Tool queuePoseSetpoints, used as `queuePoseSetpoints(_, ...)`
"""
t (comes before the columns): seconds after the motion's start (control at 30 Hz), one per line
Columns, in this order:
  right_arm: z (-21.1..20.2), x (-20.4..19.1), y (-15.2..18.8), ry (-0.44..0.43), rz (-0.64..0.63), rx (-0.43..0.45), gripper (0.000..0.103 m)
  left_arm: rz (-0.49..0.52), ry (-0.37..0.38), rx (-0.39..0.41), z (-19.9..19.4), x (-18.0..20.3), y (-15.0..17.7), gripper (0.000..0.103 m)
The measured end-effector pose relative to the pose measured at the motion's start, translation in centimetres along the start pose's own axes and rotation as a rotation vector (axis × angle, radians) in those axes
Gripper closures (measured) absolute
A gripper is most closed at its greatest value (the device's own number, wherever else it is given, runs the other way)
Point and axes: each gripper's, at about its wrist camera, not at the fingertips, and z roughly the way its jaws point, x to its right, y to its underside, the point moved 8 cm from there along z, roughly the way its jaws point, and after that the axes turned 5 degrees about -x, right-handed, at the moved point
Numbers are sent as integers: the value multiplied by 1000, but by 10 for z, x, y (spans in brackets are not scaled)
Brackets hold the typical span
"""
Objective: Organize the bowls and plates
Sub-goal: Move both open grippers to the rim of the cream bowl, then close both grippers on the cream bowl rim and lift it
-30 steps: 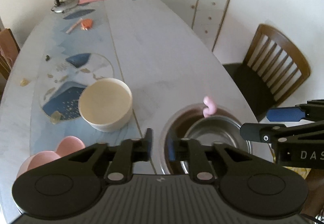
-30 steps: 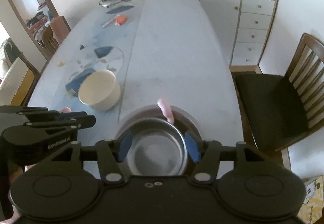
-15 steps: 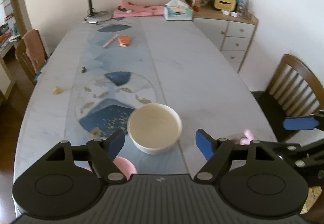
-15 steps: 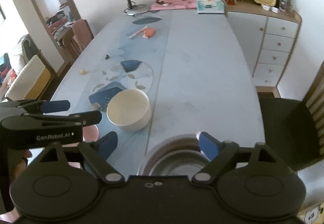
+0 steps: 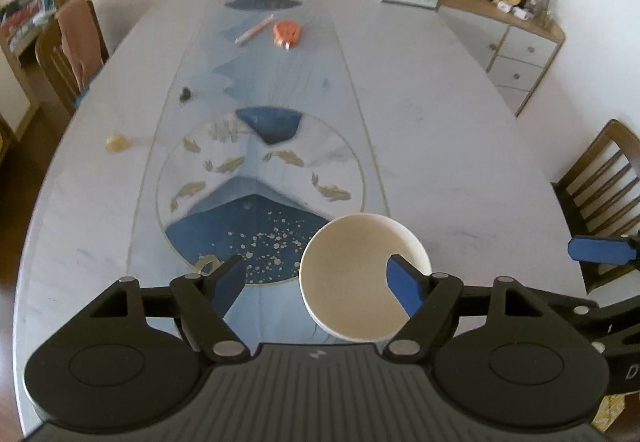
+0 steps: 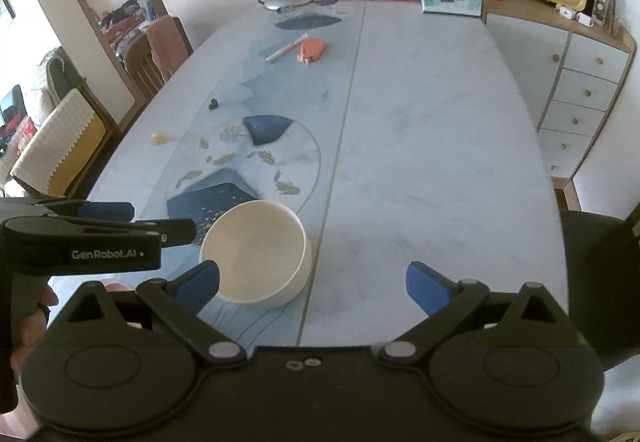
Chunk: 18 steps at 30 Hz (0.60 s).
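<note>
Swinging away from the steel bowl and its plate, both views now face up the long bench (image 5: pixel 420 114) with only the cream bowl (image 5: pixel 362 278) close in; the steel pair has dropped out of sight, which I take to mean that stack is set down and the cream bowl is next.

Going left to right: the left tool (image 5: pixel 316 284) stands wide with nothing between its pads, having spread from nearly shut a second ago. Its right pad hangs over the cream bowl's rim, its left pad over the blue fish-pattern runner (image 5: pixel 256 178), so it is not centred on the bowl. The bowl sits upright and empty near the bench's near edge, on the runner's right border. The right tool (image 6: pixel 312 284) is opening, almost at its widest, empty; the bowl lies beside its left pad and bare bench shows between the pads.

Room to move is generous: the middle and right side of the bench are bare, while a pen (image 6: pixel 286 47), an orange item (image 6: pixel 312 49), lamp base and tissue box keep to the far end.
</note>
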Motion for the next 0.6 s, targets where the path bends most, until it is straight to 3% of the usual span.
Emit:
queuePoseSetpoints(0.43, 73, 6, -9, -15, -1, -155, 23, 0, -28, -92, 64, -8, -13, 28)
queuePoseSetpoints(0.6, 87, 5, -9, -8, 0, -191, 30, 8, -24, -141, 83, -8, -8, 44)
